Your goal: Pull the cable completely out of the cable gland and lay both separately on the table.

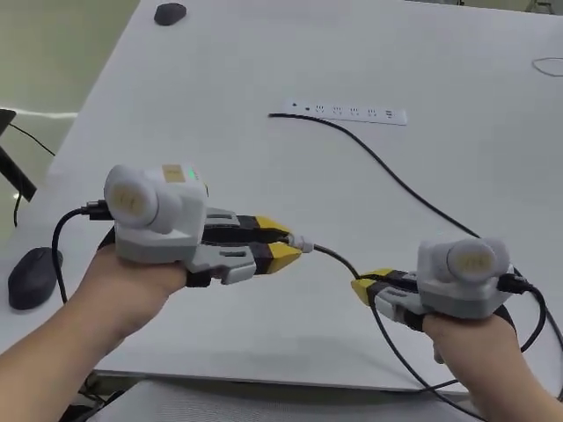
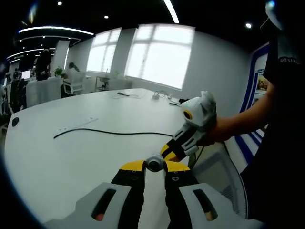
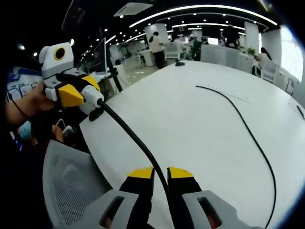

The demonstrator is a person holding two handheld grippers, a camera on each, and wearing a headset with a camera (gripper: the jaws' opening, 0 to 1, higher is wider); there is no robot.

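Note:
A small white cable gland (image 1: pixel 304 244) sits between the yellow tips of my left gripper (image 1: pixel 290 244), which is shut on it; it also shows as a grey round piece, the gland (image 2: pixel 155 163). A black cable (image 1: pixel 336 258) runs out of the gland, across the gap, into my right gripper (image 1: pixel 361 287), shut on the cable. In the right gripper view the cable (image 3: pixel 134 139) leads from the jaws up to the gland (image 3: pixel 94 98) held by the left gripper (image 3: pixel 78 93). Both grippers hover above the white table (image 1: pixel 264 176) near its front edge.
A white power strip (image 1: pixel 348 112) lies at the back with its black cord (image 1: pixel 413 195) running toward the right front. A dark mouse (image 1: pixel 32 277) rests at the left edge, another dark object (image 1: pixel 169 13) far back. A mesh chair (image 3: pixel 76 191) stands below the table edge.

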